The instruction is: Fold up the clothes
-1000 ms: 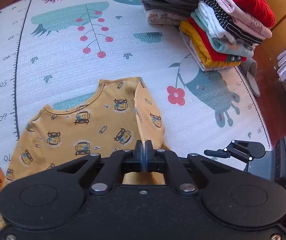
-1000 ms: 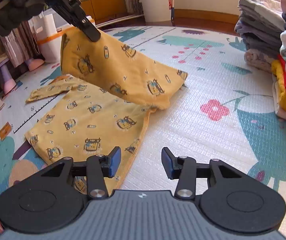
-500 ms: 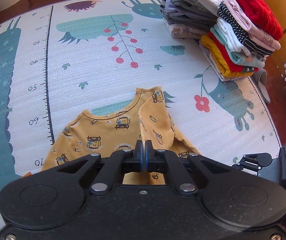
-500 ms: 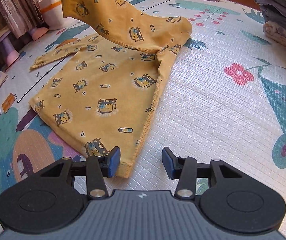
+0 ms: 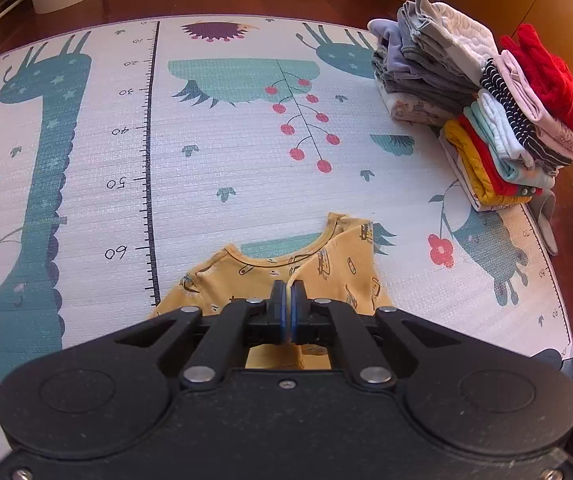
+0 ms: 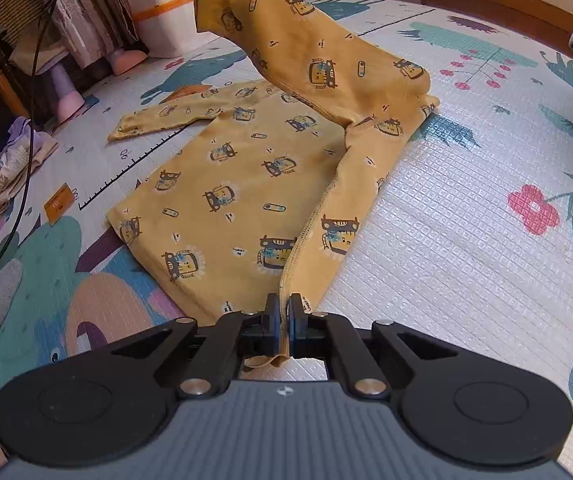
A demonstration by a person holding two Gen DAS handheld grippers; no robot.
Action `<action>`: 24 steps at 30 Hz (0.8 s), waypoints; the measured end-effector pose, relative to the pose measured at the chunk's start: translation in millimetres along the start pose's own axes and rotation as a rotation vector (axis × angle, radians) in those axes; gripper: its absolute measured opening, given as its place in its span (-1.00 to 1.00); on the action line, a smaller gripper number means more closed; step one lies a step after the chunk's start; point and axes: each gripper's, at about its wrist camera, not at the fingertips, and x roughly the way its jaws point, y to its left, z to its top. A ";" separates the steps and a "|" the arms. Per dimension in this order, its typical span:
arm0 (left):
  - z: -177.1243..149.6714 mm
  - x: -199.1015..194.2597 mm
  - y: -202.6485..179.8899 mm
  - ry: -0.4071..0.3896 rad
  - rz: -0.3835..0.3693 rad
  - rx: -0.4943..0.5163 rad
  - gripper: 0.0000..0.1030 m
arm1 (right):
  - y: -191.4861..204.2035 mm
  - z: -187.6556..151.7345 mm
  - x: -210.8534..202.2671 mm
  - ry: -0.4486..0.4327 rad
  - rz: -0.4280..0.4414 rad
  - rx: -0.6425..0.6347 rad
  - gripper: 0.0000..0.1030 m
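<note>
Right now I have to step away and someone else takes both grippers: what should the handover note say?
Left gripper: shut on the raised sleeve of the yellow shirt, held up over the body.
Right gripper: shut on the near hem corner of the shirt.
The shirt lies on the play mat, far sleeve spread out flat.
Folded stacks sit at the mat's edge.
Done: one sleeve lifted, side edge turned in.
Left: lay this side over, fold the far sleeve, fold the body, stack it.
</note>
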 end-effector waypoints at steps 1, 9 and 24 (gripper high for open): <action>1.4 -2.8 1.8 -0.008 0.002 -0.001 -1.00 | 1.8 4.8 0.3 -0.005 0.017 -0.001 -0.88; -2.6 -4.9 18.5 -0.013 0.036 -0.027 -1.00 | 11.7 22.9 23.3 0.016 0.134 0.027 -0.72; -23.4 18.9 34.7 0.056 0.073 -0.028 -1.00 | 10.0 7.6 30.2 0.007 0.113 -0.086 -0.24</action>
